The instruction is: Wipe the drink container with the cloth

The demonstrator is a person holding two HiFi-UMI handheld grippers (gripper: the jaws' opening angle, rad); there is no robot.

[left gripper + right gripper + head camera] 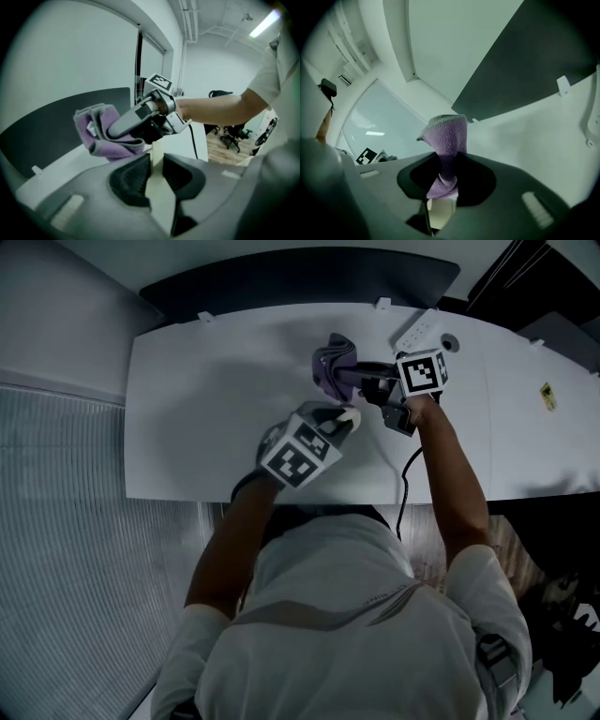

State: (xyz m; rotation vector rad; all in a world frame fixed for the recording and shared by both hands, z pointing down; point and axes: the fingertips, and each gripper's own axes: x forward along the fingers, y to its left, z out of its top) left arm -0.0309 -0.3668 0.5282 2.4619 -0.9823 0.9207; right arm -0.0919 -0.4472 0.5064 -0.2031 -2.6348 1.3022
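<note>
Drink container (pixel 158 197) clamped in left gripper (pixel 157 161), presumably steadied for wiping. Right gripper (pixel 443 178) pinches purple cloth (pixel 446 138), mid-frame.

cloth (pixel 334 365) over table (pixel 197 399) | power strip (pixel 417 329) at far edge, right of cloth

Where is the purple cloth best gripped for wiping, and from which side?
Grip the cloth at its bunched fold, likely from one end, as the right gripper holds it now: gathered layers fill the jaws and a loose pad sticks out past the tips.
</note>
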